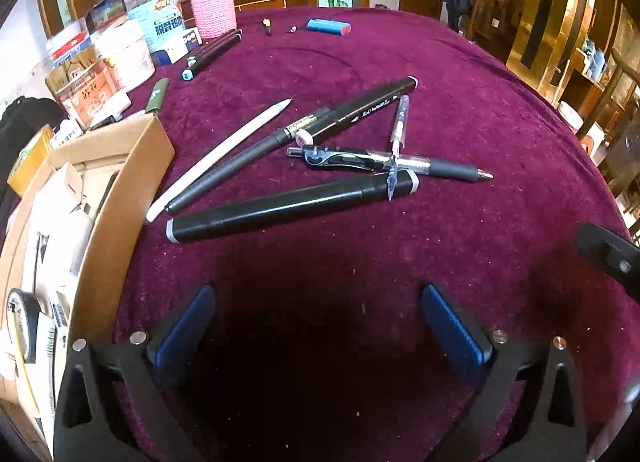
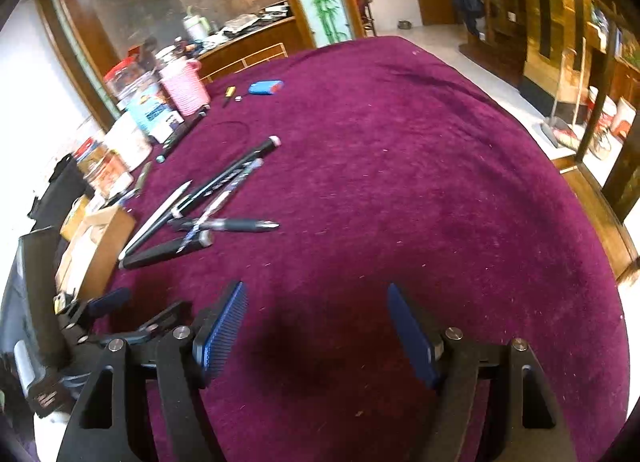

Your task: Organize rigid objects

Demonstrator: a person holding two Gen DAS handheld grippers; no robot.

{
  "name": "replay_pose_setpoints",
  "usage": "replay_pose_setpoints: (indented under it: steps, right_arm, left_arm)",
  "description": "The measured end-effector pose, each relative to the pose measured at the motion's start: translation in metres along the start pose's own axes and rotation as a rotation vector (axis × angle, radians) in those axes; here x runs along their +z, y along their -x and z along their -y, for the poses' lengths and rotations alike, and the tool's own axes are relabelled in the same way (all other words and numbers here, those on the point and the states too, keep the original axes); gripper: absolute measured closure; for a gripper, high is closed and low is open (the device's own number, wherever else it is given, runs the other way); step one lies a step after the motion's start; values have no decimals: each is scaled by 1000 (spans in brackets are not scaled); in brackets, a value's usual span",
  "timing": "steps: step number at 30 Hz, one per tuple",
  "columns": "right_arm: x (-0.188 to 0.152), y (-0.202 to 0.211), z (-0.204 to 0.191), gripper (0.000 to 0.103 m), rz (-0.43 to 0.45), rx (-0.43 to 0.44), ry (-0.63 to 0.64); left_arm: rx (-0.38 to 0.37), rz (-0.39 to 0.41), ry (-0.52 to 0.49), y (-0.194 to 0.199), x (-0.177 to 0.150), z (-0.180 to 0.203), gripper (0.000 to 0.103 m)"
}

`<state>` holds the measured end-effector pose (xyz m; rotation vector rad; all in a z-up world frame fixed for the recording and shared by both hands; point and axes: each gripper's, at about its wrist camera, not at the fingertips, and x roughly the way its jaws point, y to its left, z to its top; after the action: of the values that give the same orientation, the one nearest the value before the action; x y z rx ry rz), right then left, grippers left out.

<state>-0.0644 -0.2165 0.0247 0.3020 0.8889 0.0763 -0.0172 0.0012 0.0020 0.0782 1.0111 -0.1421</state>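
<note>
Beside pens (image 1: pixel 304 166), cardboard box (image 1: pixel 120 198), jars (image 1: pixel 152 10)

Bright daylight; strong fisheye bending at edges; right view motion-blurred

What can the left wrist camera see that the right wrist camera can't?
Only the left wrist view looks down into the cardboard box, with papers and a roll of tape inside. Only the right wrist view shows the whole left gripper from the side, and the floor past the table's far right edge with a broom. Both show the pile of pens on the purple tablecloth, the pink knitted cup and the blue lighter. Both grippers are open and empty.
</note>
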Motion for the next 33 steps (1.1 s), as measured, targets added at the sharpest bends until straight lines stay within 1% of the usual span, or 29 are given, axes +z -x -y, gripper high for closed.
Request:
replay_pose_setpoints:
  steps: [2,4,8,13,20,24,33]
  right_arm:
    - [1,-8,9,27,-5,8,-30]
    - [2,-12,15,27,-18,39,-65]
    - [1,-14,26,25,-11,88,-109]
    - [2,-16,20,19,-7,74,-77]
    - [1,-15,23,19,-1,96,-94]
    - [2,-15,22,14,-3,104,-88]
    - [3,-17,18,11,-7,107,-76]
  left_arm:
    - [-1,0,1,0,0,0,0]
    - [0,1,1,2,-1,2,0]
    - [0,1,1,2,-1,1,0]
    - [0,1,1,2,-1,0,0]
    - [0,1,1,2,-1,0,0]
    - [1,2,1,3,-1,0,0]
    - [2,2,1,2,-1,1,0]
